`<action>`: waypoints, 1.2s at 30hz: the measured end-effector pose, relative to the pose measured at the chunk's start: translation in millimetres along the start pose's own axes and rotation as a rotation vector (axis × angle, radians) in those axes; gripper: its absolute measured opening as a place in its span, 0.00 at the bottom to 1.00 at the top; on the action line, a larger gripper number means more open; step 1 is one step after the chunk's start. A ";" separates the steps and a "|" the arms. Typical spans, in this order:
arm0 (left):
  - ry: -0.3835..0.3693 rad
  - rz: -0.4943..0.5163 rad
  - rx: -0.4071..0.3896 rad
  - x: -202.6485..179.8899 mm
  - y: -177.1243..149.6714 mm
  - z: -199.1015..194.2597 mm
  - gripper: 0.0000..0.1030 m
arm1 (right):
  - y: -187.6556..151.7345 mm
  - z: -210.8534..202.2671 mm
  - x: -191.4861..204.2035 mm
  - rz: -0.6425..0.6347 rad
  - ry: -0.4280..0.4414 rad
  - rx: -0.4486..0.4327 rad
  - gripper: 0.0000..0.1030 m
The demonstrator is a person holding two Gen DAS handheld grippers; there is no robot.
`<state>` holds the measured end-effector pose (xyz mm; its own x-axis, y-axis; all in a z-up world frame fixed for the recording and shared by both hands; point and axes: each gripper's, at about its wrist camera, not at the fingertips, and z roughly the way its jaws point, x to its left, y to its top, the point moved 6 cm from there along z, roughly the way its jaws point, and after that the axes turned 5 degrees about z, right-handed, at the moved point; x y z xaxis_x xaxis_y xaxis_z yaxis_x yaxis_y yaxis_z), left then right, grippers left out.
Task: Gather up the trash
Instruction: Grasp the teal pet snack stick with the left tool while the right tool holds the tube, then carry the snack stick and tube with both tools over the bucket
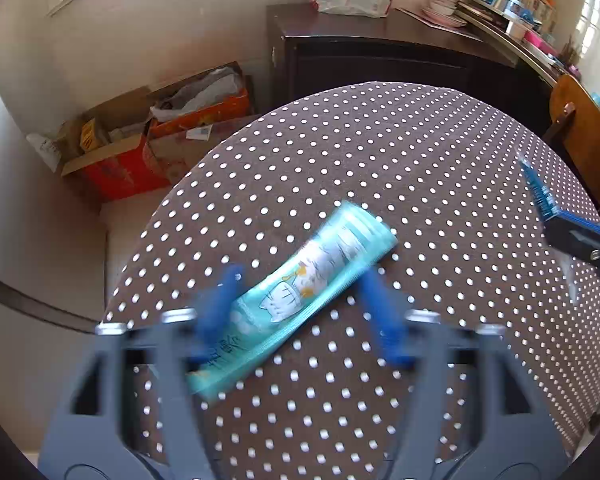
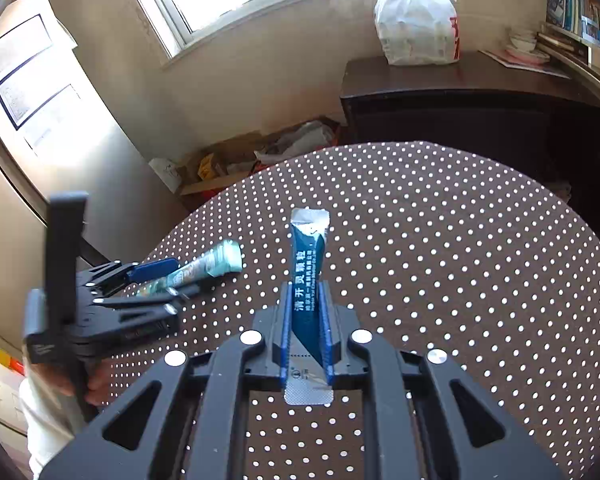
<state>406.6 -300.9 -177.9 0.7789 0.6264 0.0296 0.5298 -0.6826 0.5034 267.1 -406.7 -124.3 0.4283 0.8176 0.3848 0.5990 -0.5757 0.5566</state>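
Right wrist view: right tool [image 2: 307,300] pinches a blue sachet [image 2: 308,264]; left tool [image 1: 300,312], spread, straddles a teal packet [image 1: 296,296] on the worktop [image 1: 420,152]; floor boxes [image 1: 140,140] hold papers.

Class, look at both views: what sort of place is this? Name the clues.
Probably a lived-in home room: a polka-dot tablecloth, a dark cabinet holding a plastic bag, and cardboard boxes under the window.

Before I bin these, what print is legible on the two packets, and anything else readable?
"清开灵颗粒": white characters down the dark blue sachet clamped in the right gripper.
Smaller line beside it: too small to read.
Teal wrapper between the left gripper's open fingers: print motion-blurred, unreadable.
Cardboard boxes labels: too small.
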 end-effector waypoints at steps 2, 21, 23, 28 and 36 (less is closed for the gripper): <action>0.017 -0.045 0.025 2.4 -4.0 -3.8 0.27 | -1.4 2.8 3.5 -0.005 0.006 0.006 0.13; 0.148 -0.390 -0.022 20.6 -110.2 -79.7 0.26 | -22.0 12.3 52.8 -0.143 0.065 0.050 0.13; 0.156 -0.411 -0.037 22.5 -122.5 -90.6 0.26 | -28.3 12.2 63.7 -0.174 0.076 0.053 0.13; 0.182 -0.476 -0.074 29.9 -155.1 -117.0 0.26 | -44.2 5.7 95.0 -0.241 0.121 0.049 0.13; 0.237 -0.590 -0.109 56.2 -214.5 -154.7 0.26 | -95.6 -8.1 179.3 -0.415 0.210 0.052 0.13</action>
<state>284.8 -61.1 -150.6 0.2657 0.9593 -0.0953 0.7992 -0.1639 0.5783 281.1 -205.0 -102.5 0.0021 0.9597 0.2810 0.7261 -0.1947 0.6594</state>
